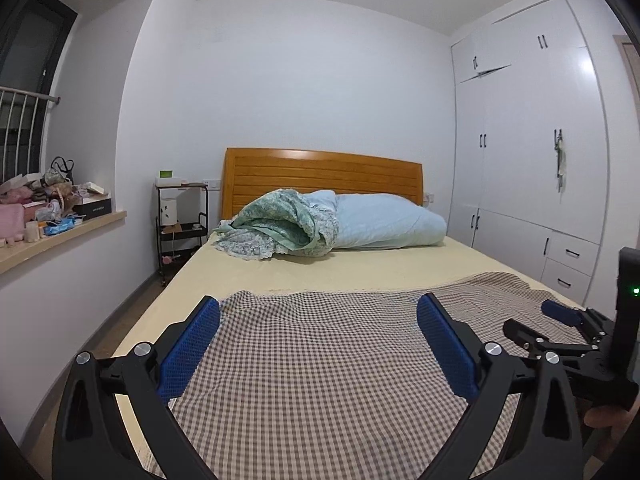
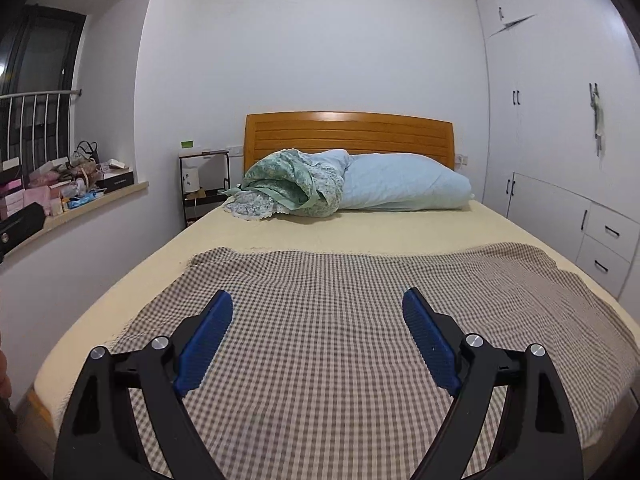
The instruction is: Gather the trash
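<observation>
My left gripper (image 1: pixel 319 308) is open and empty, held above the foot of a bed over a brown checked cloth (image 1: pixel 320 368). My right gripper (image 2: pixel 318 302) is open and empty over the same checked cloth (image 2: pixel 340 320); it also shows at the right edge of the left wrist view (image 1: pixel 560 316). No piece of trash is plainly visible on the bed. A cluttered windowsill (image 1: pixel 52 204) at the left holds boxes, bags and wrappers; it also shows in the right wrist view (image 2: pixel 76 184).
A bed with a yellow sheet (image 2: pixel 360 232) and wooden headboard (image 2: pixel 348 132) fills the middle. Rolled quilts (image 2: pixel 344 184) lie at its head. A black cart (image 2: pixel 204 188) stands left of the bed. White wardrobes (image 2: pixel 560 140) line the right wall.
</observation>
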{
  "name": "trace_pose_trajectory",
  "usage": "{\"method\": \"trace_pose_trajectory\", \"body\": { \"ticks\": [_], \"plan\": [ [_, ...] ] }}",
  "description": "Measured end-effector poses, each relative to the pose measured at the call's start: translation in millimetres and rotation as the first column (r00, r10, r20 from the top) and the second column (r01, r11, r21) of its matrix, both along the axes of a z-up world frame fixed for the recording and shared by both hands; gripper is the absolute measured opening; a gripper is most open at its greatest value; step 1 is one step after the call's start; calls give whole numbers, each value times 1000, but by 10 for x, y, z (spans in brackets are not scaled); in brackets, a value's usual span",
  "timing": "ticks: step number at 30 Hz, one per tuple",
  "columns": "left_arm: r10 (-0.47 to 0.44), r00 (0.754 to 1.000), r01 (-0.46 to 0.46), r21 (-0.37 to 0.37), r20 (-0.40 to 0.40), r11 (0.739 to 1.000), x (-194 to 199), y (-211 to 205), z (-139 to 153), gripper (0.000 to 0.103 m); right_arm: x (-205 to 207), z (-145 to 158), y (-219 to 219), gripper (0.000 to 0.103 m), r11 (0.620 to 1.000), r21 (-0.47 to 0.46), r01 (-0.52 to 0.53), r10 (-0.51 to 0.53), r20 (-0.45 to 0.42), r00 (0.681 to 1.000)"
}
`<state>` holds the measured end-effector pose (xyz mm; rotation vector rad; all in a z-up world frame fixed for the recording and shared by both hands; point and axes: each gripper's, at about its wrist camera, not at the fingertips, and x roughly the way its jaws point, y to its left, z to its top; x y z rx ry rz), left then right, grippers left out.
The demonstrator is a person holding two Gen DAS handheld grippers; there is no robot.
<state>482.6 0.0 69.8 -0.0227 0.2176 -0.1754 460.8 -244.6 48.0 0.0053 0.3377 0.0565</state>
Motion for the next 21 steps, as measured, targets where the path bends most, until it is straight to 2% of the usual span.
{"method": "trace_pose_trajectory", "body": {
  "ticks": [15,21],
  "plan": [
    [-21,999,21,0,44,1000,-1514,60,7,96,-1046,-55,67,83,1000,-1,15,-15,34,999],
    [-22,999,22,5,48,1000,-2117,48,-72,96,-1414,-137,90,83,1000,-1,18,-18,3,1000]
  ]
}}
